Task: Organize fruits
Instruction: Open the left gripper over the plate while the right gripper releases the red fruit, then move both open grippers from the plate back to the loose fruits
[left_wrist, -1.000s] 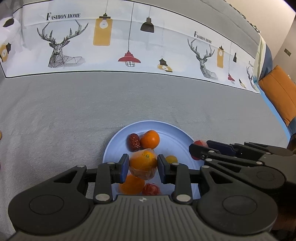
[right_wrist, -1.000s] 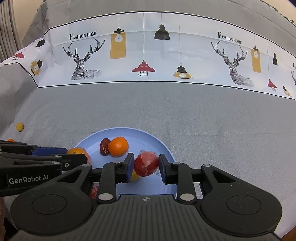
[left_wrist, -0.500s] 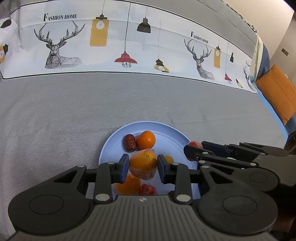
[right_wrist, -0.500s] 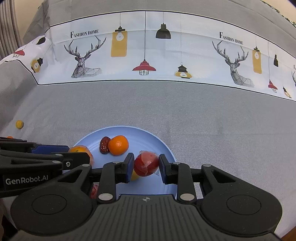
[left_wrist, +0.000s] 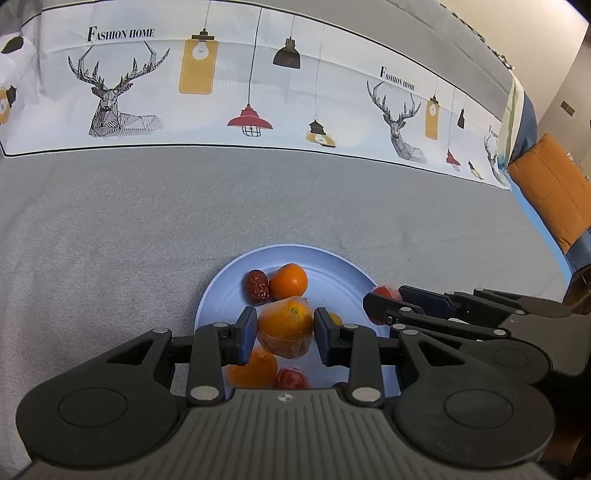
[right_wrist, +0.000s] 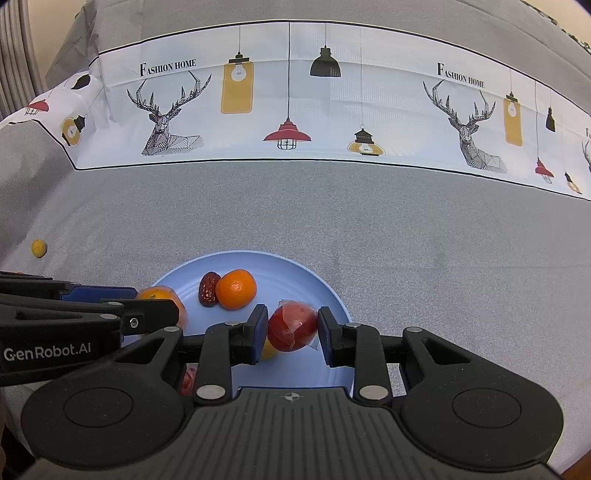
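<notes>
A light blue plate (left_wrist: 221, 284) (right_wrist: 327, 291) lies on the grey cloth. My left gripper (left_wrist: 285, 328) is shut on a plastic-wrapped orange (left_wrist: 286, 321) just above the plate. My right gripper (right_wrist: 293, 328) is shut on a wrapped red fruit (right_wrist: 293, 326) over the plate's right part. On the plate rest a dark red date (left_wrist: 256, 287), a mandarin (left_wrist: 289, 281), another orange (left_wrist: 255, 369), a red fruit (left_wrist: 291, 378) and a small yellow fruit (right_wrist: 269, 350). Each gripper shows in the other's view, side by side.
A small yellow fruit (right_wrist: 38, 248) lies loose on the grey cloth far left of the plate. A white band printed with deer and lamps (left_wrist: 258, 92) crosses the back. An orange cushion (left_wrist: 554, 192) sits at the far right.
</notes>
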